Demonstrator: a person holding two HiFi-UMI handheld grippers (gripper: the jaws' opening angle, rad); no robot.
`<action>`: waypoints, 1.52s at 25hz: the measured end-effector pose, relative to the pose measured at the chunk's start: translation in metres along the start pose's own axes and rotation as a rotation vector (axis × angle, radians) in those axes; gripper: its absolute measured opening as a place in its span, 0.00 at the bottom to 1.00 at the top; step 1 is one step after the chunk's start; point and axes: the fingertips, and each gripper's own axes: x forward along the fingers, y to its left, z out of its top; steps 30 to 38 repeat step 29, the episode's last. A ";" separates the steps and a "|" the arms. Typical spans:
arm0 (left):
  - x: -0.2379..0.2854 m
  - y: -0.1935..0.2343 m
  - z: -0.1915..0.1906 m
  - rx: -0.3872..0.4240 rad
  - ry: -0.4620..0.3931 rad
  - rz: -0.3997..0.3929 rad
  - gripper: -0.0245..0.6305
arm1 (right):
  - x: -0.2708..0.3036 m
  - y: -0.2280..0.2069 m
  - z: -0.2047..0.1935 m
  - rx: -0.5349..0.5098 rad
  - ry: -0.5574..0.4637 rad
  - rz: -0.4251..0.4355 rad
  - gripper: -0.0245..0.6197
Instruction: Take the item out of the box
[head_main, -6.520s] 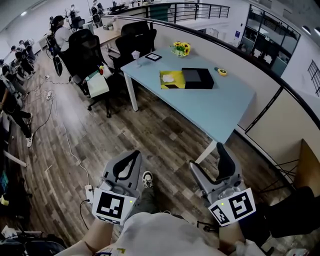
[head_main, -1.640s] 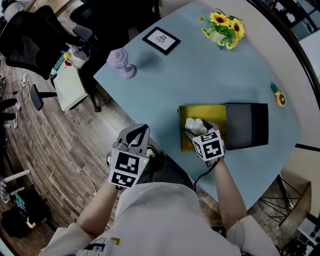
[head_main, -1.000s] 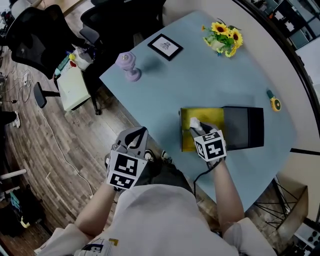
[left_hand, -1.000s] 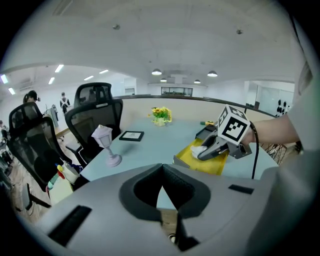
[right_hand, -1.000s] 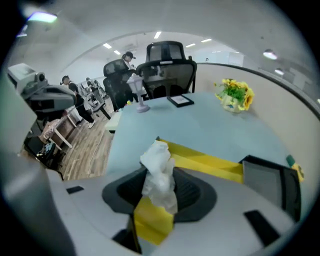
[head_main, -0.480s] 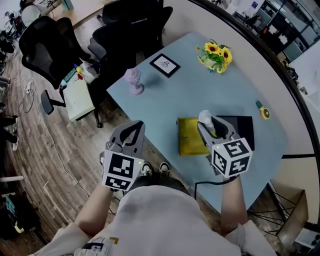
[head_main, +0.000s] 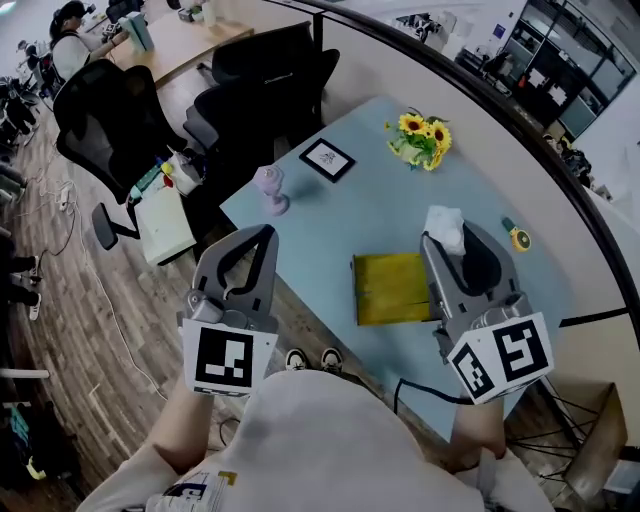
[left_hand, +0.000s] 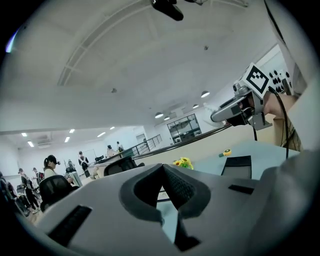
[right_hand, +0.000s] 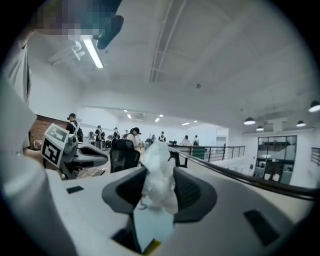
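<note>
The right gripper (head_main: 450, 242) is clenched on a crumpled white item (head_main: 443, 224). Both pads press the item's sides, and its top sticks up past the fingertips. In the right gripper view the item fills the gap between the jaws, with the far office behind it, so it hangs in the air, clear of the light blue surface (head_main: 360, 210). In the head view it appears beyond the right-hand end of the open yellow box (head_main: 392, 288), not inside it. The box lies flat near the surface's front edge, and its right end is covered by the right gripper.

The left gripper (head_main: 262, 238) is held up to the left of the box, off the surface's edge and over the wooden floor (head_main: 120, 330). Its jaws are closed tip to tip with nothing between them, as the left gripper view confirms. That view also shows a black box lid (left_hand: 237, 166) lying flat on the surface.

Farther back on the surface are a bunch of sunflowers (head_main: 420, 138), a small black picture frame (head_main: 327, 158) and a lilac dumbbell-shaped object (head_main: 268, 188). A yellow and teal tape measure (head_main: 515, 235) lies towards the right edge. Black office chairs (head_main: 265, 85) stand beyond the surface's left side.
</note>
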 end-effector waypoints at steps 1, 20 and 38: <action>-0.003 0.004 0.008 -0.006 -0.022 0.008 0.04 | -0.006 -0.001 0.011 -0.001 -0.034 -0.015 0.30; -0.027 0.020 0.037 -0.031 -0.090 0.047 0.04 | -0.037 0.009 0.042 -0.055 -0.143 -0.052 0.30; -0.023 0.016 0.039 -0.058 -0.111 0.038 0.04 | -0.035 0.010 0.032 -0.054 -0.123 -0.053 0.30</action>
